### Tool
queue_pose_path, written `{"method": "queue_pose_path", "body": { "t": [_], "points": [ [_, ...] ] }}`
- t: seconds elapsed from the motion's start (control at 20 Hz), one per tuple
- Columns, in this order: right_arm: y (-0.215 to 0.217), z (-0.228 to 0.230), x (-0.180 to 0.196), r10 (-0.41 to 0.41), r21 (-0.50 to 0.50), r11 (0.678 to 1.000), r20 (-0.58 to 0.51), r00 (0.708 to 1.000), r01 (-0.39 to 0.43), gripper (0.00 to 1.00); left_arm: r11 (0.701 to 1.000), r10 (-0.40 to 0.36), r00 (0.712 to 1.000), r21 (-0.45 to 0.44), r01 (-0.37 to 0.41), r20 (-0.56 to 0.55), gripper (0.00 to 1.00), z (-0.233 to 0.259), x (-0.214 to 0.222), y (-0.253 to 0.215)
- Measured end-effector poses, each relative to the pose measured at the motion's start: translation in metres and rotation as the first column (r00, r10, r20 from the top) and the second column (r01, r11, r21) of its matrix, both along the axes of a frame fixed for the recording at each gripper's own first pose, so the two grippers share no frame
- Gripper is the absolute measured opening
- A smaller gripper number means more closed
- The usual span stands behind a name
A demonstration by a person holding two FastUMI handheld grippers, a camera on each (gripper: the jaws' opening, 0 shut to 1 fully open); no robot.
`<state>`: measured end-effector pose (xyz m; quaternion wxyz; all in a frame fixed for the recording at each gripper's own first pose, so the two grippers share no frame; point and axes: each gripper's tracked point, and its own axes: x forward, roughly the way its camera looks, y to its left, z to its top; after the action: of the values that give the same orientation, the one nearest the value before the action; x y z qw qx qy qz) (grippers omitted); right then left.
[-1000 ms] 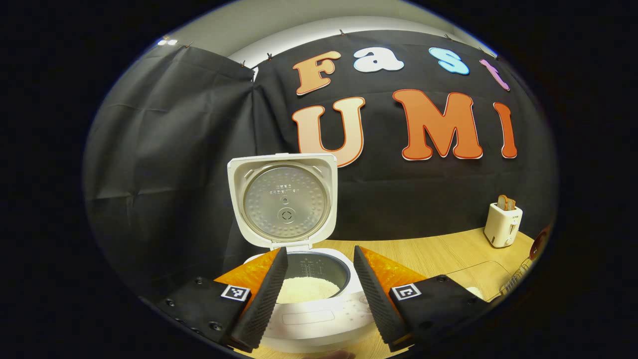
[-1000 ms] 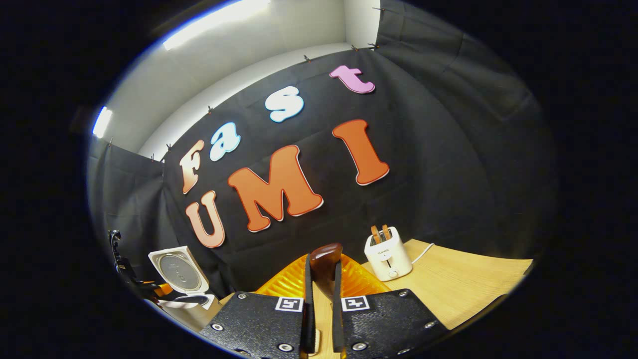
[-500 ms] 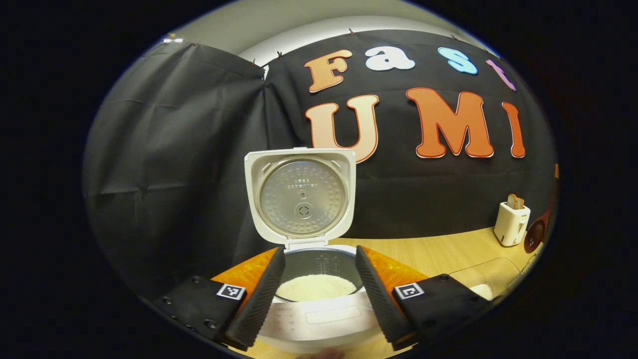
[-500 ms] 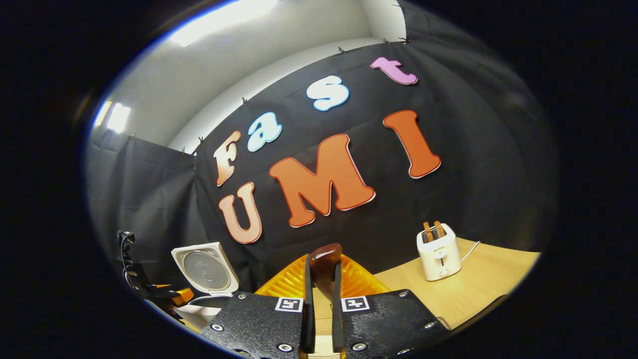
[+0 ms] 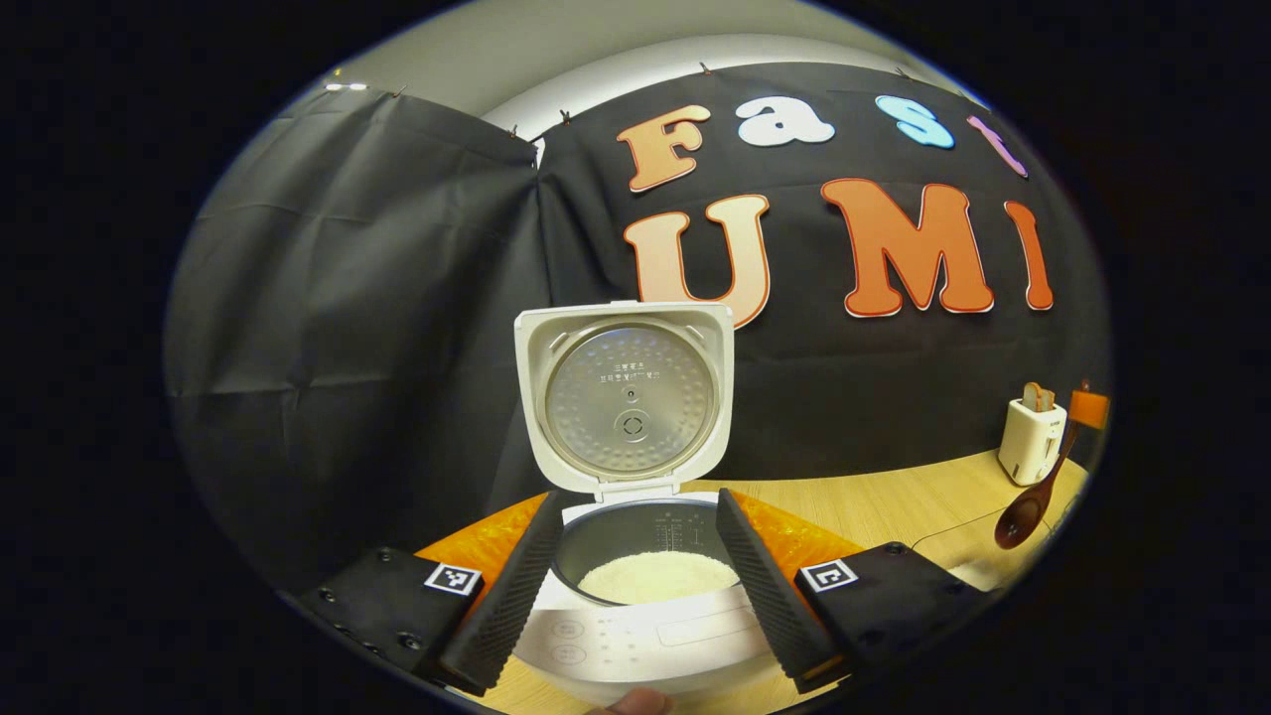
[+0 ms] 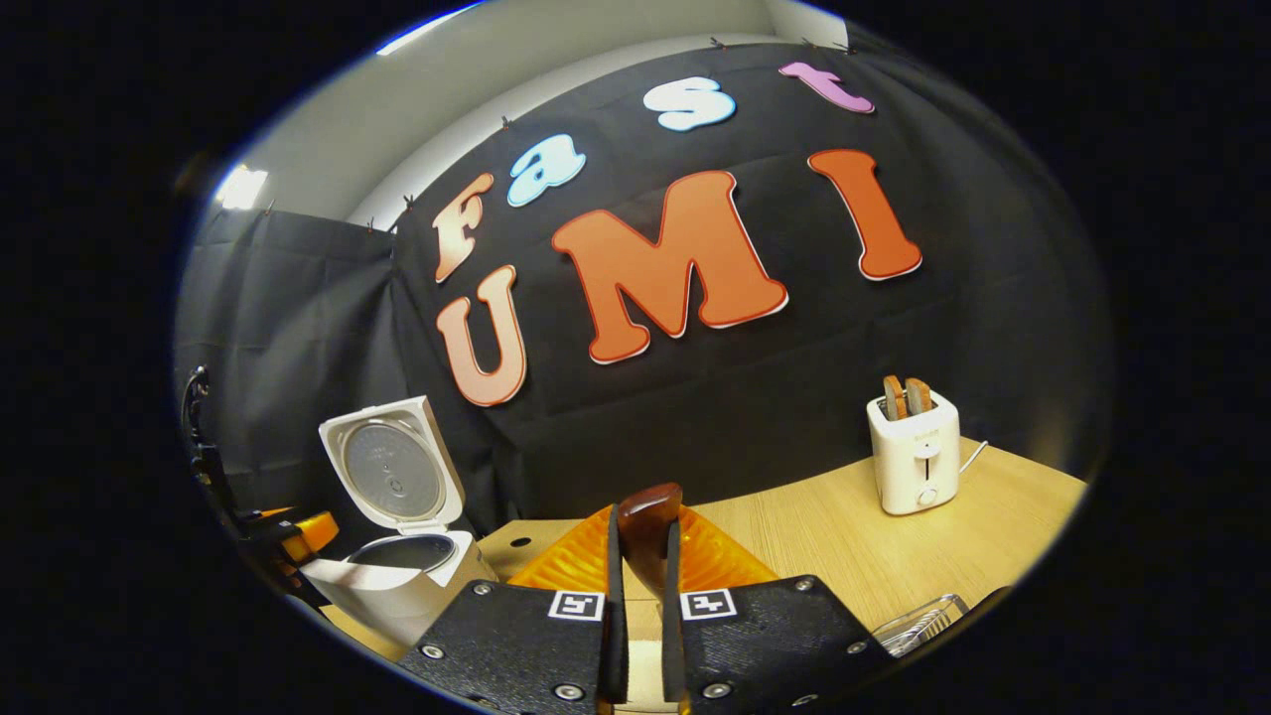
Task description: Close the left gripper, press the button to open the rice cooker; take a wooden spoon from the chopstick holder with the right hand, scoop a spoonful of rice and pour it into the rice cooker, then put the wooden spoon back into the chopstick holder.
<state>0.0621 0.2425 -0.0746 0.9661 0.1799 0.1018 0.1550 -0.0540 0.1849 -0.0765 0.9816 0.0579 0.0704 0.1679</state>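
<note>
The rice cooker (image 5: 635,596) is sitting white and rounded on the wooden surface (image 5: 874,497), its lid (image 5: 626,397) standing upright and showing 1 round, dimpled metal inner plate. Inside the dark inner pot, 1 low mound of white rice (image 5: 657,574) is lying at the bottom. The left tool (image 5: 635,581) is hovering just in front of the rice cooker with its 2 fingers spread wide apart, gripping nothing, and the pot is showing between them.

The right tool (image 6: 643,596) is pinching the wooden spoon (image 6: 647,526) between its 2 fingers, the dark glossy handle end sticking up past the fingertips. In the left gripper view, the same wooden spoon is hanging well to the right of the rice cooker, bowl down above the surface. 1 white toaster (image 6: 916,452) is standing far to the right of the rice cooker, holding 2 slices of bread. 1 wire rack (image 6: 918,621) is peeking in at the surface's near edge.
</note>
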Motion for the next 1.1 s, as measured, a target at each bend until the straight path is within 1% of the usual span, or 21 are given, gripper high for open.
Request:
{"method": "queue_pose_path", "body": {
  "t": [0.15,0.25,0.35,0.45,0.55,0.6,0.75,0.8,0.85,1.0,1.1],
  "points": [
    [-0.001,-0.018,0.005,-0.028,-0.075,0.997,-0.027,0.999,0.026,0.13,1.000,0.014,1.000,-0.004,-0.014,-0.010,1.00,-0.007,0.000,0.005],
    [0.004,-0.021,0.004,-0.031,-0.113,0.993,-0.025,0.999,0.028,0.13,1.000,0.023,1.000,-0.006,-0.024,-0.016,1.00,-0.009,0.003,0.009],
    [0.009,-0.027,0.002,-0.026,-0.162,0.987,-0.017,1.000,0.022,0.13,1.000,0.026,0.999,-0.012,-0.026,-0.022,1.00,-0.013,0.003,0.010],
    [0.014,-0.041,-0.001,-0.023,-0.210,0.978,-0.038,0.999,0.015,0.13,1.000,0.025,0.999,-0.013,-0.026,-0.028,1.00,-0.016,0.003,0.008],
    [0.018,-0.053,-0.005,-0.017,-0.228,0.974,-0.062,0.998,0.002,0.13,1.000,0.025,0.999,-0.014,-0.026,-0.033,1.00,-0.019,0.004,0.009],
    [0.017,-0.053,-0.001,-0.024,-0.223,0.975,-0.062,0.998,0.010,0.14,1.000,0.027,0.999,-0.014,-0.027,-0.036,0.97,-0.019,0.004,0.011],
    [0.019,-0.058,-0.006,-0.043,-0.146,0.989,-0.112,0.993,0.026,0.13,0.999,0.038,0.999,-0.020,-0.039,-0.035,0.97,-0.020,0.001,0.016],
    [0.021,-0.057,-0.010,-0.042,-0.105,0.994,-0.121,0.992,0.029,0.13,0.999,0.041,0.999,-0.028,-0.042,-0.034,1.00,-0.021,0.001,0.018],
    [0.023,-0.057,-0.009,-0.051,-0.071,0.997,-0.129,0.990,0.042,0.14,0.998,0.045,0.998,-0.035,-0.047,-0.033,1.00,-0.022,0.001,0.019],
    [0.035,-0.057,-0.017,-0.055,0.010,0.998,-0.152,0.987,0.058,0.14,0.997,0.054,0.998,-0.050,-0.056,-0.044,1.00,-0.028,0.000,0.023],
    [0.048,-0.055,-0.020,-0.041,0.087,0.995,-0.182,0.982,0.058,0.14,0.997,0.059,0.997,-0.050,-0.062,-0.050,1.00,-0.031,-0.004,0.026]
  ]
}}
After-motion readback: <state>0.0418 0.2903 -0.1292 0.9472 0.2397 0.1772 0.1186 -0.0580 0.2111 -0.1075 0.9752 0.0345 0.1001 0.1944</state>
